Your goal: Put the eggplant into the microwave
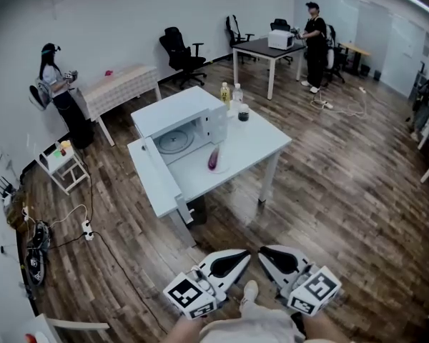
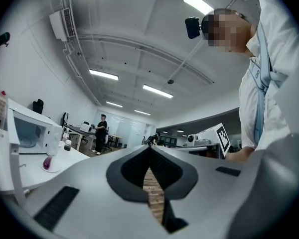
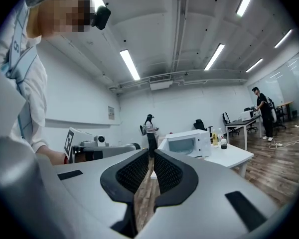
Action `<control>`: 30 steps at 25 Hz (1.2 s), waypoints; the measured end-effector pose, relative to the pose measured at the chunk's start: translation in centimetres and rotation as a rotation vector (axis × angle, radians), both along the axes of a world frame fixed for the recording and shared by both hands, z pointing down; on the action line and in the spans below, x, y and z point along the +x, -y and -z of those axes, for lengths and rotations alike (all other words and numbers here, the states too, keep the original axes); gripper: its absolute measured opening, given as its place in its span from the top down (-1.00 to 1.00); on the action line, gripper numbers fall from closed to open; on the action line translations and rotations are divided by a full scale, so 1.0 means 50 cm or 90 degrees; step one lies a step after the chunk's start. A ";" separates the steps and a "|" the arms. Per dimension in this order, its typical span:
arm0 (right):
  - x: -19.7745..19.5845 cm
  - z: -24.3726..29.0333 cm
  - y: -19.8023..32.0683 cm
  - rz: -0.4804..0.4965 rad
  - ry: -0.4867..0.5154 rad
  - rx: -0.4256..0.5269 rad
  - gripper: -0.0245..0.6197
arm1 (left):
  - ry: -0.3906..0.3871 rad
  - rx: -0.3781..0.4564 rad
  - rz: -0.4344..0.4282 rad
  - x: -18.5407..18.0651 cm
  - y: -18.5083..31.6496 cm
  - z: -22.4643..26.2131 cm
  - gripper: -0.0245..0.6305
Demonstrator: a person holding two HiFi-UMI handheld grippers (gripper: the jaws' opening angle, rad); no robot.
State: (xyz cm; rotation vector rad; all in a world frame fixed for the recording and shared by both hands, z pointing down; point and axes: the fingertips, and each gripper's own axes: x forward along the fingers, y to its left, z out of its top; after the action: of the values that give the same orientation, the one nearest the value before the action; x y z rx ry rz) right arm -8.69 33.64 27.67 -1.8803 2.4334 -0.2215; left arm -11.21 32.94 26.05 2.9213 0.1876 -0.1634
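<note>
A purple eggplant [image 1: 213,158] lies on a small white plate on the white table [image 1: 261,143], in front of the white microwave [image 1: 177,117]. The microwave door [image 1: 157,177] hangs wide open toward me, and the round turntable shows inside. Both grippers are low at the bottom of the head view, well short of the table. My left gripper [image 1: 244,254] and right gripper [image 1: 263,251] sit side by side, both shut and empty. The left gripper view has the eggplant [image 2: 47,162] far off at left beside the microwave [image 2: 27,131]. The right gripper view shows the microwave [image 3: 189,143] ahead.
Two bottles [image 1: 230,93] and a dark cup [image 1: 243,113] stand at the table's far corner. Wooden floor lies between me and the table. Power strips and cables [image 1: 86,229] trail at left near a small white stand [image 1: 63,164]. Two people, office chairs and other tables stand further back.
</note>
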 end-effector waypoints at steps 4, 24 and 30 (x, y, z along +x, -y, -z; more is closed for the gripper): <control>0.076 0.022 0.065 0.020 -0.004 0.008 0.80 | 0.007 0.013 0.017 0.086 0.068 0.020 0.92; 0.330 -0.075 0.369 0.030 0.042 -0.039 0.80 | 0.028 0.027 0.177 0.305 0.363 -0.055 0.92; 0.367 -0.086 0.477 0.022 0.041 -0.057 0.80 | 0.016 -0.006 0.165 0.326 0.461 -0.066 0.92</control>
State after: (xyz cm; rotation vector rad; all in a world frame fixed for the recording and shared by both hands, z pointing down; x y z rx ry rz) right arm 9.68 9.80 31.99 -1.8352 2.4534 -0.3931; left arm 5.12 9.91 29.35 2.9254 -0.1961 -0.1655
